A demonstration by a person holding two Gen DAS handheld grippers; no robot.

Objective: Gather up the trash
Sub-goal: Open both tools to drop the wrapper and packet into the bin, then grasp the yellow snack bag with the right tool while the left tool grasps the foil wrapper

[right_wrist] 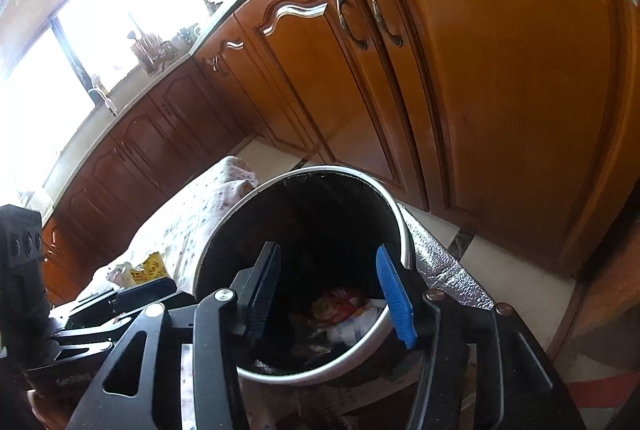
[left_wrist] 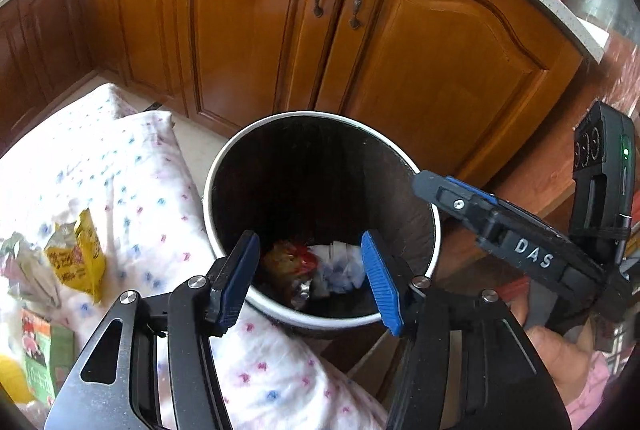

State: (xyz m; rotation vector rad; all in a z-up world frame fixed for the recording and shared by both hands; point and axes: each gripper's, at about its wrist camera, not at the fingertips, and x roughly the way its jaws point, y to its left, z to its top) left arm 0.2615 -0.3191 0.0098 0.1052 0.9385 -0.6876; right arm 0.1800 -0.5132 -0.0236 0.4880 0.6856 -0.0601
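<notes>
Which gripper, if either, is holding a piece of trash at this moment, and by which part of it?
Neither. The left gripper and the right gripper are both open and empty above the trash bin; wrappers already lie inside it.

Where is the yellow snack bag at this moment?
In the left wrist view the yellow snack bag lies at the far left on the floral cloth, left of the trash bin, beside other wrappers; it is not yet in the bin.
</notes>
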